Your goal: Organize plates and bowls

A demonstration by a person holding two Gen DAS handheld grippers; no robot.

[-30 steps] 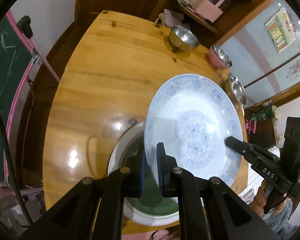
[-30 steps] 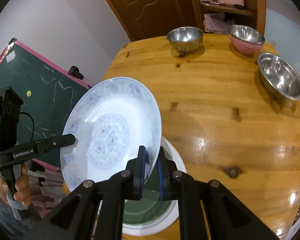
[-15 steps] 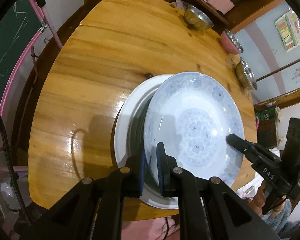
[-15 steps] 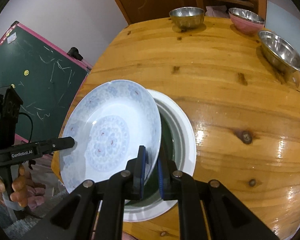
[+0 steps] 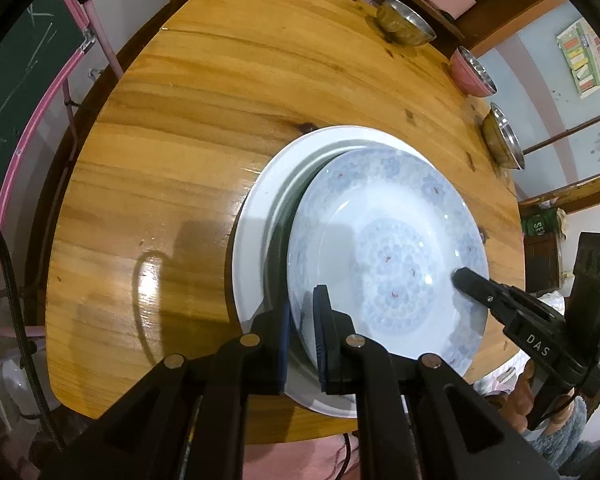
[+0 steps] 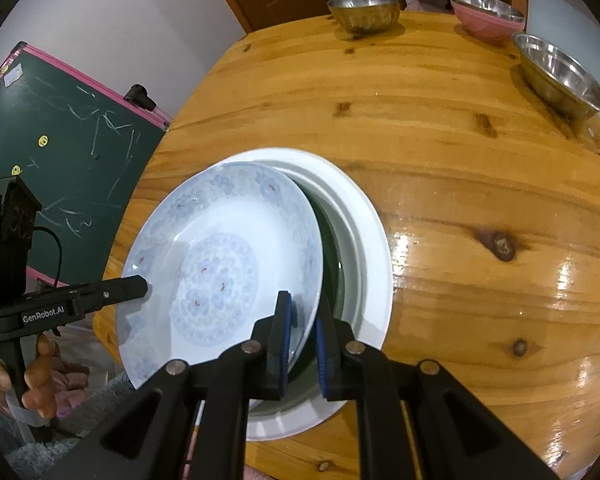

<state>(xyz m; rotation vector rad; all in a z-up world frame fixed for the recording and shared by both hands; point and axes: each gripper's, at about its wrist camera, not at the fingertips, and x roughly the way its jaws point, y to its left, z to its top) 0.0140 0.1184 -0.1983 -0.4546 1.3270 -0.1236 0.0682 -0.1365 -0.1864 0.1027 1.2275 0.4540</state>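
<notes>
A pale blue patterned plate [image 5: 388, 264] [image 6: 220, 248] is held by two opposite rims, tilted, low over a white plate [image 5: 260, 220] [image 6: 368, 240] with a dark green centre. My left gripper [image 5: 302, 312] is shut on its near rim; in the right wrist view this gripper [image 6: 140, 284] reaches in from the left. My right gripper [image 6: 304, 316] is shut on the opposite rim and shows in the left wrist view [image 5: 460, 276] at the right. Whether the two plates touch I cannot tell.
The round wooden table [image 6: 440, 140] carries a steel bowl [image 6: 364, 10], a pink bowl [image 6: 486, 16] and a wider steel bowl [image 6: 560, 76] along its far edge. A green chalkboard [image 6: 60, 152] with a pink frame stands beside the table. Hands grip both handles.
Both grippers have come down together with the patterned plate. It hung well above the white plate and now lies low over it, covering most of the green centre.
</notes>
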